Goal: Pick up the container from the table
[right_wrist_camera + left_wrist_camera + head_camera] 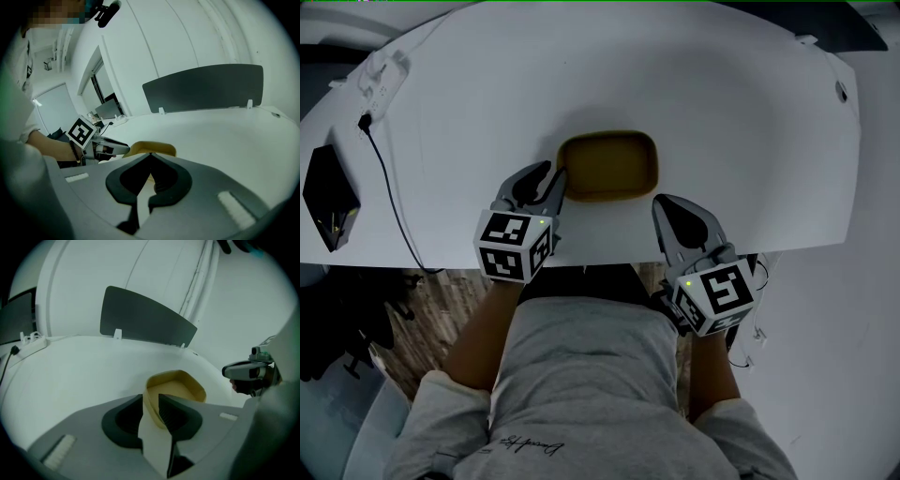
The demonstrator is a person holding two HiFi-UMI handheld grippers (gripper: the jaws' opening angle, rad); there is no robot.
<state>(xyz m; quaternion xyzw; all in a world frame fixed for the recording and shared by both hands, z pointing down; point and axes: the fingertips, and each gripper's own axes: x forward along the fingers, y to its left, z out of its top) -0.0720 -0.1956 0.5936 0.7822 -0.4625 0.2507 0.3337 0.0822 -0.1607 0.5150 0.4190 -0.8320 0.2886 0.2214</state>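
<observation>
Straddling the container's [608,167] near rim, the left gripper [560,180] stood open, unclamped; the right gripper [662,204] was closed, empty. The container was shallow, yellow, rounded.

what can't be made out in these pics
Head view: the near left corner of the container is under the left gripper.
Right gripper view: the right gripper hides most of the container.
Head view: the black thing by the picture's left edge is too dark to identify.

The tan container [609,166] looks like smooth matt plastic, on a smooth matt white table [722,112]
</observation>
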